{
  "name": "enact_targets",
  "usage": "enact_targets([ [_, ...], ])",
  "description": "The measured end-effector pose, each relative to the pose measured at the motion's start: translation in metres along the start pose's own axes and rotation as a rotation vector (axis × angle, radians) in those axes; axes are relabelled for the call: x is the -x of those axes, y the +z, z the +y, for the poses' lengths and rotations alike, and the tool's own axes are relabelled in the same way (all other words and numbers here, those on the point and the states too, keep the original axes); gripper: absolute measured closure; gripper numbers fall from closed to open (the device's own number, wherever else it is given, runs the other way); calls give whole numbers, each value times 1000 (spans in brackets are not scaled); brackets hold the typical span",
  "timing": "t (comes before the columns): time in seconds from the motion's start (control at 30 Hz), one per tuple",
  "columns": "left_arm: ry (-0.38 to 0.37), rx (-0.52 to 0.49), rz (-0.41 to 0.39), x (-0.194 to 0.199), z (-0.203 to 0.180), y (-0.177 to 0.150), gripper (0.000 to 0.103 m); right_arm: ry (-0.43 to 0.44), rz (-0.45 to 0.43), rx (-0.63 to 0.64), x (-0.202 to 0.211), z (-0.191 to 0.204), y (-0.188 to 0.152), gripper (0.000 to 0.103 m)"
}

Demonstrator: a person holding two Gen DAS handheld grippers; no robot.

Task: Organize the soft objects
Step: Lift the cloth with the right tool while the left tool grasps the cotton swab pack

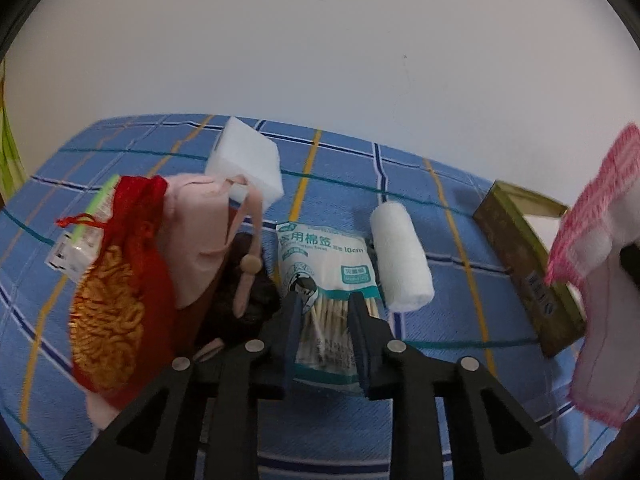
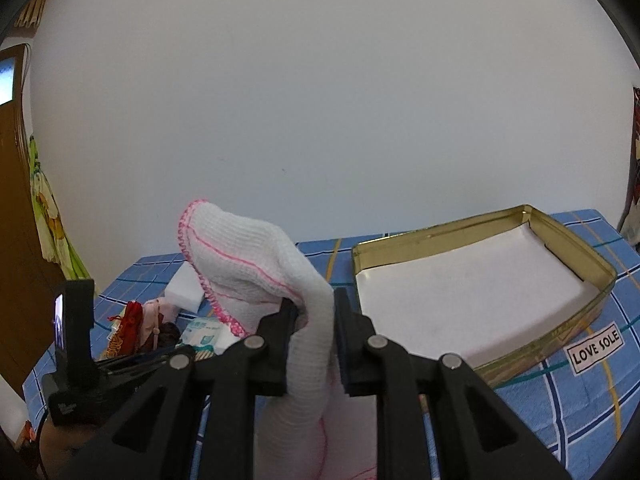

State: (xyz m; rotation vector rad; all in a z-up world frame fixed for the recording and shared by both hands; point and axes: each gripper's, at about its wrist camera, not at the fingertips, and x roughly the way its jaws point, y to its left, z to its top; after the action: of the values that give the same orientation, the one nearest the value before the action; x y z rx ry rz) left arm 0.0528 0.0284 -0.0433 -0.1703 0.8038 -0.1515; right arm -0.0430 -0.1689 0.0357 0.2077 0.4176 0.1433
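- Blue checked tablecloth underneath everything, and ahead-right of the right gripper sits the gold tin tray, open, white-lined, nothing in it.
- White cloth with pink stitching is clamped in the right gripper's jaws, lifted off the table, top flopping left, tail hanging below.
- To land it well, I'd say: carry it right, over the rim, lower until the tail pools inside, then release.
- Left gripper is angled down, fingers apart, straddling the cotton swab packet without pinching it, as far as I can tell.
- Just right of it lies the white gauze roll; left, the red pouch.
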Motion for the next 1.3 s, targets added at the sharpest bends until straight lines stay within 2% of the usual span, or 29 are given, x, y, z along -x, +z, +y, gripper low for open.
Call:
enact_targets([
  [0.07,-10,-13,12,-3,-2,1,56,-4,0,1,-1,1,0,83],
  [0.13,-29,-50,26,-7,-12,-1,43,-6,3,0,-1,2,0,83],
  [0.2,-39,-92,40,-7,-22,-3,38,-8,4,-5,-2,3,2,83],
  [0.27,-21,-123,50,-10,-31,-4,37,-12,0,-5,-1,3,2,83],
  [0.37,12,-110,82,-20,-30,-1,37,-13,-6,-6,0,5,1,83],
  [0.5,41,-132,86,-25,-36,3,37,-13,-12,-6,1,5,-1,83],
  [0.63,32,-140,72,-18,-35,2,53,-19,-13,-15,2,5,-2,83],
  [0.7,17,-121,56,-15,-32,1,55,-21,-22,-22,4,4,-2,83],
  [0.87,21,-93,-29,1,-26,3,55,-6,-70,-54,15,-1,-1,83],
  [1.0,40,-61,-160,26,-27,-1,55,29,-123,-72,27,-4,4,83],
  [1.1,27,-70,-226,38,-38,-1,55,17,-178,-50,36,-7,10,83],
  [1.17,24,-90,-267,48,-47,-3,55,-26,-215,-26,41,-12,13,83],
  [1.3,12,-134,-325,60,-72,-4,55,1,-209,-130,42,-34,19,83],
])
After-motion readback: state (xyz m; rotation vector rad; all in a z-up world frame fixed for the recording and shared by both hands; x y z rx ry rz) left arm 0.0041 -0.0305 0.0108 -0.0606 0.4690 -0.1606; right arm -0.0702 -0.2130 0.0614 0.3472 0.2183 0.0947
